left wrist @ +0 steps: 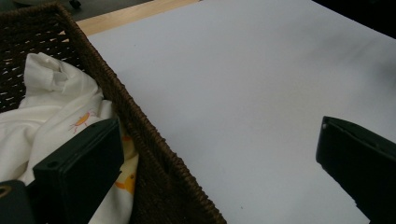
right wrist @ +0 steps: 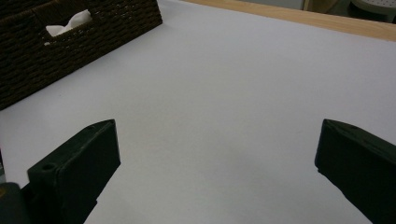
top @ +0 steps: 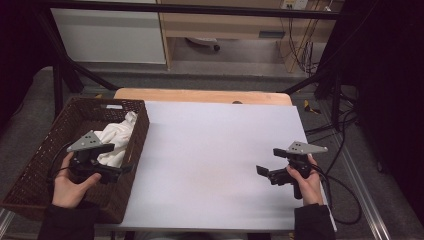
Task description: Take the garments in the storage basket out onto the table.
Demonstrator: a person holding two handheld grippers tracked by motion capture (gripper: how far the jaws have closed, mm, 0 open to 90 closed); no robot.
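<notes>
Nearest the person, two dark sleeves enter at the near edge of the worktop (top: 215,150), a pale sheet laid over a wooden table (top: 200,95). The left hand (top: 70,185) holds the left gripper (top: 122,170) above the near right part of a brown wicker basket (top: 30,165) that stands at the worktop's left edge. In the left gripper view its jaws stand wide apart and hold nothing; one jaw hangs over the cloth inside the basket, the other over the bare worktop, with the basket's right rim (left wrist: 140,121) running between them. The right hand (top: 307,182) holds the right gripper (top: 262,171) near the worktop's near right corner, pointing left; in the right gripper view its jaws are likewise spread wide and empty above the bare sheet. Farther off, a crumpled white cloth (top: 117,137) with small orange prints (left wrist: 80,120) lies in the basket against its right wall, reaching toward the far right corner. The right gripper view shows a bit of this cloth (right wrist: 70,22) through the handle opening in the basket wall (right wrist: 70,51). Beyond the table's far edge stand a dark frame bar (top: 200,8), pale cabinets and loose cables on the floor.
</notes>
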